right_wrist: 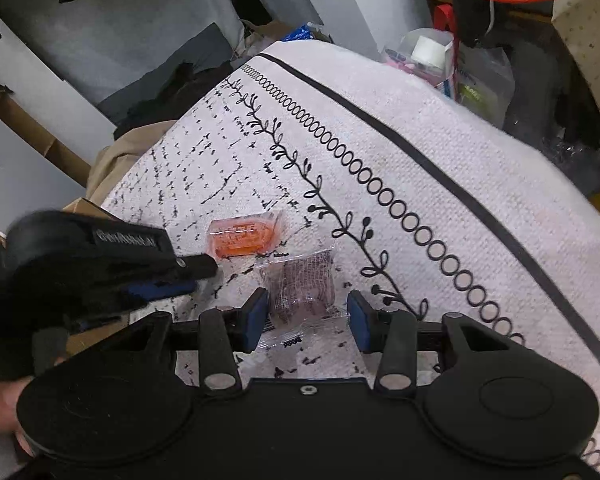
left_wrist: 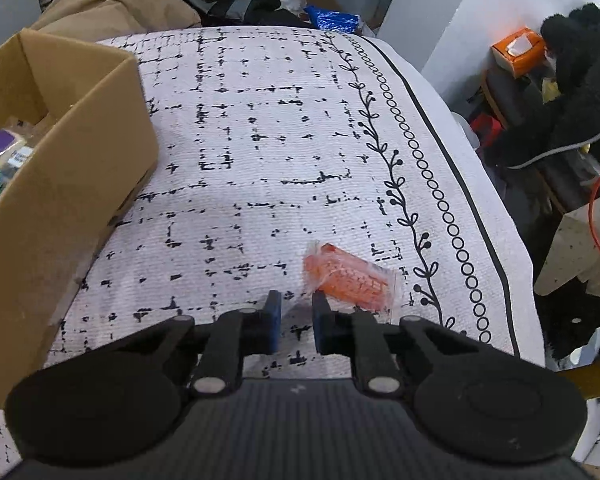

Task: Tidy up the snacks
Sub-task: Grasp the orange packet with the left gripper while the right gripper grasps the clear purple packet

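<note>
An orange snack packet (left_wrist: 352, 280) in clear wrap lies on the white patterned cloth (left_wrist: 260, 140). My left gripper (left_wrist: 297, 297) hovers low over the cloth just left of it, jaws drawn narrow. Only cloth shows between the pads, and the packet's clear edge rests against the right finger (left_wrist: 322, 316). In the right wrist view the left gripper (right_wrist: 204, 276) points at the orange packet (right_wrist: 242, 236). A brown snack packet (right_wrist: 304, 292) lies between the pads of my right gripper (right_wrist: 307, 298). That gripper is open, with a gap at the right pad (right_wrist: 358, 320).
An open cardboard box (left_wrist: 80, 160) with several packets inside stands at the left on the cloth. Beige fabric (left_wrist: 112, 8) and dark clutter lie behind the table. The cloth's edge (left_wrist: 500, 216) drops off to the right, where bags and a black fluffy garment (left_wrist: 572, 80) crowd the floor.
</note>
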